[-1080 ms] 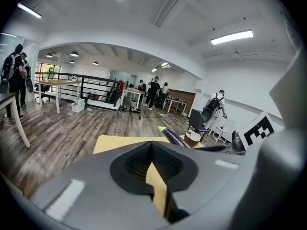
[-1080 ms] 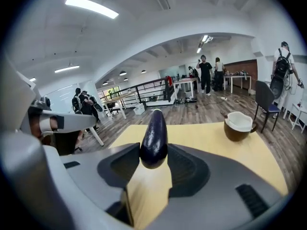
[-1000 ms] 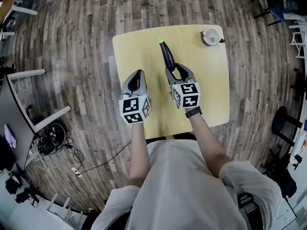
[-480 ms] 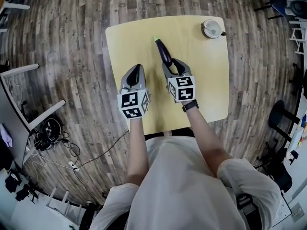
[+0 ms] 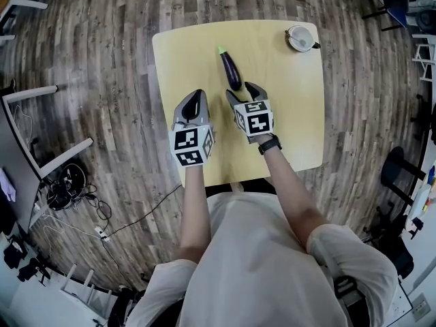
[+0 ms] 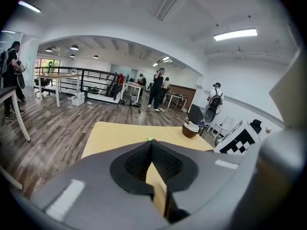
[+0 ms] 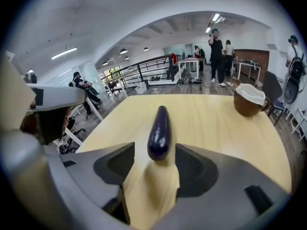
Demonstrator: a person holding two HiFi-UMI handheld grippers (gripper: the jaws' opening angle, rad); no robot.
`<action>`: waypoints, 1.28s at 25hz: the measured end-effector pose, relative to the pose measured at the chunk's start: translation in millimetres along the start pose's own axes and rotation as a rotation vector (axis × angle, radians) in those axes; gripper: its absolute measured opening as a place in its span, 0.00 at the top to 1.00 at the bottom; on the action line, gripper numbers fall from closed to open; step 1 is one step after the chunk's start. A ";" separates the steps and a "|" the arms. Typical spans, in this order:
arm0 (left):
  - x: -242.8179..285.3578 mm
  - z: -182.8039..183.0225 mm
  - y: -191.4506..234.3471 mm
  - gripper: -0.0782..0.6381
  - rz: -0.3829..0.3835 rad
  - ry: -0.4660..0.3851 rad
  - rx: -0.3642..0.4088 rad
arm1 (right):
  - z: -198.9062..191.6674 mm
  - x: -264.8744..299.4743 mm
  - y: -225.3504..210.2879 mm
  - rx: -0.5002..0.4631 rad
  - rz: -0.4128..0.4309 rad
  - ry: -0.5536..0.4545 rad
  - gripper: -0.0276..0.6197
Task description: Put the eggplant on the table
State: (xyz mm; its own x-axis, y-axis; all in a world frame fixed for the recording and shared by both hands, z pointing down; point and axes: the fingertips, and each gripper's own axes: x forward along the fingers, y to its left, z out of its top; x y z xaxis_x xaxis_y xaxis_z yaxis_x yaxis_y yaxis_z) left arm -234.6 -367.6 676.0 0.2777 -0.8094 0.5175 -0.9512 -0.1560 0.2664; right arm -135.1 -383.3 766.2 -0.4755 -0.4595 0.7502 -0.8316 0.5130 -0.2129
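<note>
Eggplant [image 5: 231, 71] lies flat on the yellow worktop [image 5: 293, 121], green stem end away from me. Its blunt end sits just between the tips of my right claw [image 5: 244, 94], whose jaws have just been opening and stand apart, neither pad pressing on it. Release judged made; to finish cleanly I would keep those jaws wide and draw straight back along the eggplant's line, lest a pad nudge it into a roll, while my left claw [image 5: 193, 105], clenched on nothing, stays out.
</note>
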 end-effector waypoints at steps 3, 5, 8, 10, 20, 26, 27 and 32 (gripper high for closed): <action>-9.0 3.6 -1.8 0.88 0.009 -0.014 0.002 | 2.3 -11.6 -0.1 -0.001 -0.016 -0.026 0.59; -17.7 5.8 -3.3 0.88 0.017 -0.025 0.005 | 3.6 -20.9 3.2 -0.007 -0.016 -0.041 0.59; -30.7 11.8 -8.5 0.88 0.030 -0.045 0.011 | 10.1 -38.8 6.4 -0.020 -0.019 -0.078 0.59; -38.5 16.5 -12.2 0.88 0.040 -0.060 0.011 | 16.4 -52.3 6.9 -0.019 -0.021 -0.110 0.59; -91.6 48.8 -42.7 0.88 0.061 -0.161 0.063 | 50.1 -142.8 16.2 -0.020 -0.044 -0.301 0.59; -120.7 64.4 -68.2 0.88 0.066 -0.213 0.105 | 63.2 -199.9 16.1 -0.054 -0.062 -0.418 0.66; -125.4 67.1 -73.0 0.88 0.067 -0.222 0.113 | 64.7 -210.0 15.0 -0.057 -0.064 -0.437 0.66; -150.9 83.2 -98.4 0.88 0.062 -0.285 0.157 | 75.5 -259.4 7.8 -0.074 -0.098 -0.537 0.71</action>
State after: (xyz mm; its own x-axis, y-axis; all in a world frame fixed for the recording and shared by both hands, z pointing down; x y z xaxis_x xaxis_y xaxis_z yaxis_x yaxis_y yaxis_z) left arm -194.2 -277.2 504.1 0.1902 -0.9426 0.2746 -0.9805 -0.1683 0.1016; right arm -39.9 -314.9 522.7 -0.4926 -0.8033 0.3349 -0.8661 0.4900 -0.0987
